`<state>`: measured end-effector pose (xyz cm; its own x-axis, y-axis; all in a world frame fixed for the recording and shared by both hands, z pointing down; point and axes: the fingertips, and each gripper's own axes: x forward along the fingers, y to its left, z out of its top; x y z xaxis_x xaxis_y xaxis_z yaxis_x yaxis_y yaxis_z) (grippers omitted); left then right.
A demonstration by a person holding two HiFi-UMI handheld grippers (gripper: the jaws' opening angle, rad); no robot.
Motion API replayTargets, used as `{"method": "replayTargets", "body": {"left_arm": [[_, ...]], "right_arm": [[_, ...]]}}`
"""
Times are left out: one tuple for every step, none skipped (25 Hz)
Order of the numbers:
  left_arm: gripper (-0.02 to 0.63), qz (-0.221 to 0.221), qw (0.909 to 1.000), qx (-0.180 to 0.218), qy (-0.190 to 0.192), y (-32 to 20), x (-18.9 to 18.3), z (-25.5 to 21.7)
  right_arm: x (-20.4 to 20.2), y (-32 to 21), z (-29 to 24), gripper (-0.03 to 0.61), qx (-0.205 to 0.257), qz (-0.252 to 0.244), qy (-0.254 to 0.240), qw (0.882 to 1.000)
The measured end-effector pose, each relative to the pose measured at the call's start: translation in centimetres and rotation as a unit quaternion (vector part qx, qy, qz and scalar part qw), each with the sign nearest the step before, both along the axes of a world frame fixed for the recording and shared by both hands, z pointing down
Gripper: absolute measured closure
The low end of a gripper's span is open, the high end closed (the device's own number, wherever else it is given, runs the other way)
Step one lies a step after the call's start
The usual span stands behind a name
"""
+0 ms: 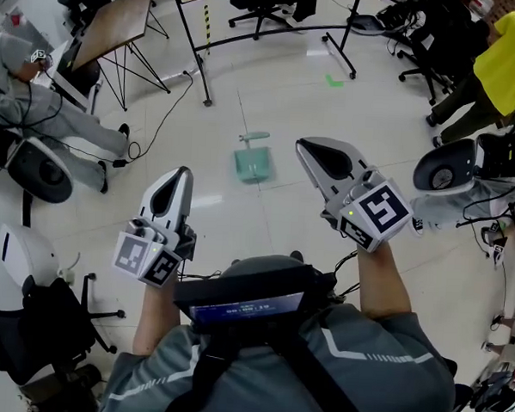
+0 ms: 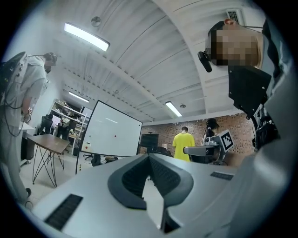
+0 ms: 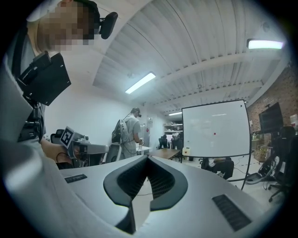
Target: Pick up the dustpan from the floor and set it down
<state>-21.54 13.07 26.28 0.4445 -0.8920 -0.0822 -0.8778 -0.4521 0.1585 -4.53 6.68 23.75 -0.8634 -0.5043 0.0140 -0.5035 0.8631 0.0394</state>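
Left claw (image 1: 182,175), right claw (image 1: 305,147) both pinched shut, empty, level; dustpan (image 1: 254,162) flat on floor (image 1: 272,98) at 12 o'clock, well apart. Fits pre-grab or post-drop.

The dustpan (image 1: 254,164) is lying on the floor (image 1: 272,90). The left claw (image 1: 181,173) is hanging to the dustpan's left and a little before it, the right claw (image 1: 304,145) just to its right. A whiteboard stand (image 1: 199,56) is standing well behind the dustpan, and a bench (image 1: 116,21) is standing behind it to the left.
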Motion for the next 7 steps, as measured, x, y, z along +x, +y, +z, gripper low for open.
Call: {"method": "replayTargets", "body": {"left_arm": [[0.598,0.001,1.0,0.0,0.0,0.1,0.5,0.0],[0.599,0.003,1.0,0.0,-0.001,0.3,1.0,-0.1],[0.598,0.004,1.0,0.0,-0.001,0.3,1.6,-0.1],[0.598,0.005,1.0,0.0,-0.001,0.4,2.2,0.0],[0.598,0.007,1.0,0.0,0.0,0.4,2.8,0.1],[0.598,0.008,1.0,0.001,0.0,0.5,3.3,0.1],[0.598,0.009,1.0,0.001,0.0,0.5,3.7,0.2]], "right_arm": [[0.4,0.2,0.0,0.563,-0.001,0.001,-0.002,1.0],[0.9,0.3,0.1,0.563,-0.001,0.002,-0.003,1.0],[1.4,0.4,0.2,0.563,0.0,0.003,-0.005,1.0],[1.9,0.5,0.3,0.563,0.0,0.003,-0.006,1.0],[2.4,0.6,0.4,0.563,0.0,0.004,-0.007,1.0],[2.9,0.6,0.5,0.563,0.0,0.004,-0.008,1.0],[3.3,0.6,0.6,0.563,0.0,0.005,-0.009,1.0]]}}
